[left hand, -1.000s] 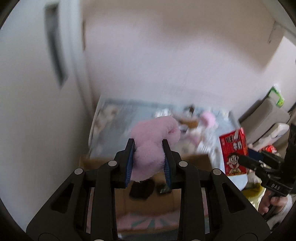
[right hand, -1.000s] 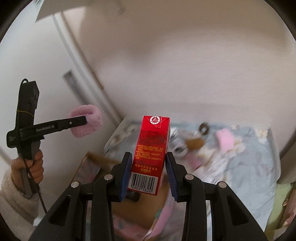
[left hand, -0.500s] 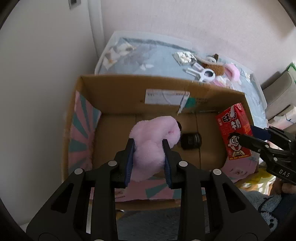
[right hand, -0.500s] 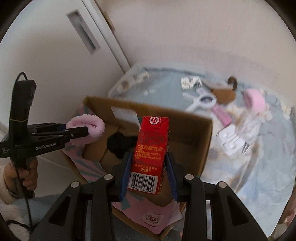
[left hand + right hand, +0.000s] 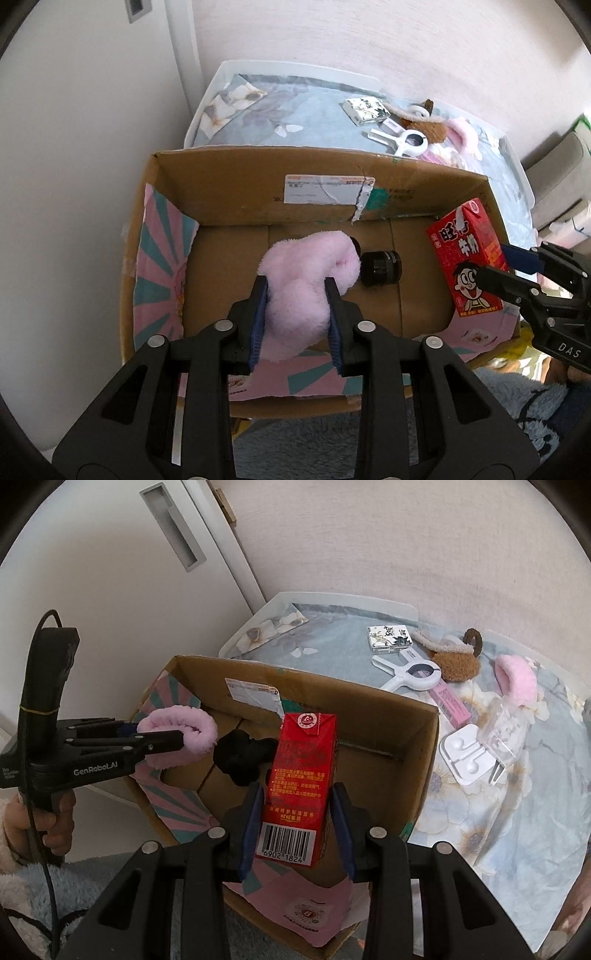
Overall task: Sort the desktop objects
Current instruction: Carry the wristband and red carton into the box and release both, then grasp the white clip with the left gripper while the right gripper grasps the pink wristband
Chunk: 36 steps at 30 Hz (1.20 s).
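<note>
An open cardboard box point(image 5: 258, 152) point(image 5: 332, 686) with pink and teal patterned flaps stands in front of the table. My left gripper point(image 5: 295, 291) point(image 5: 162, 738) hangs over its left half. A fluffy pink hair band point(image 5: 306, 266) point(image 5: 181, 734) is still squeezed between its pads while its jaws are opening. My right gripper point(image 5: 295, 797) point(image 5: 498, 264) is shut on a red milk carton point(image 5: 303, 775) point(image 5: 465, 258), upright above the box's right side. A black round jar point(image 5: 380, 267) point(image 5: 243, 757) lies on the box floor.
Behind the box, a floral blue tablecloth point(image 5: 332, 642) carries a patterned small tin point(image 5: 388, 638), a white clip point(image 5: 410, 674), a brown plush piece point(image 5: 456, 664), a pink fluffy piece point(image 5: 517, 679), a pink slim box point(image 5: 448, 701) and white earphones point(image 5: 465, 753). A white door point(image 5: 110, 572) is left.
Both grippers have come down and tipped forward with their loads, from facing the wall to hanging over the open box. In the last half second they stayed almost still.
</note>
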Tool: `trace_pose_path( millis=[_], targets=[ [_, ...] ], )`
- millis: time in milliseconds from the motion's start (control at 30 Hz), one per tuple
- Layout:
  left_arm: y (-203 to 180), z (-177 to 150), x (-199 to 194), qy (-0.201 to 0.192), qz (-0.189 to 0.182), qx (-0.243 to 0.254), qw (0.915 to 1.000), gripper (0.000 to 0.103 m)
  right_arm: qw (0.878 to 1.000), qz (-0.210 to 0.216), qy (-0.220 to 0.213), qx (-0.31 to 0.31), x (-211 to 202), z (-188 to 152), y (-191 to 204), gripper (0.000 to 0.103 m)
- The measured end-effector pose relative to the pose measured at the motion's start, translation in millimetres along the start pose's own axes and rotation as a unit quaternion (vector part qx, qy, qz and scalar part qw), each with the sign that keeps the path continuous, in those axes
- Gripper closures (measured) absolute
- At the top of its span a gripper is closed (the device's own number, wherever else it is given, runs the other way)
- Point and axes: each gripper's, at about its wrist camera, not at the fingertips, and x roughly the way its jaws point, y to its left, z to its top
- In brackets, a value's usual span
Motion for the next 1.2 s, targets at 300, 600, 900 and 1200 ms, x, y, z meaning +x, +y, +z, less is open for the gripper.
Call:
trace_pose_path(
  millis=[300, 600, 900, 1200],
  targets=[
    [-7.9, 3.8, -28.1, -0.056, 0.020, 0.018, 0.9981, 0.001, 0.997, -0.075, -0.013, -0.027, -7.7, 0.3, 10.4, 0.043],
    [-8.9, 2.8, -22.3, -0.043, 0.012, 0.014, 0.9989, 0.001, 0.997, -0.070, -0.034, 0.017, -18.7, -2.4, -5.3, 0.035],
    [-18.0, 8.8, -24.6, -0.048, 0.001, 0.032, 0.9983, 0.001, 0.995, -0.078, -0.054, 0.031, -29.4, -7.5, -8.6, 0.035],
    [-43.0, 21.8, -26.1, -0.050, 0.003, 0.070, 0.9963, 0.001, 0.991, -0.079, -0.071, 0.081, -41.4, -15.2, -32.6, 0.035]
  ],
)
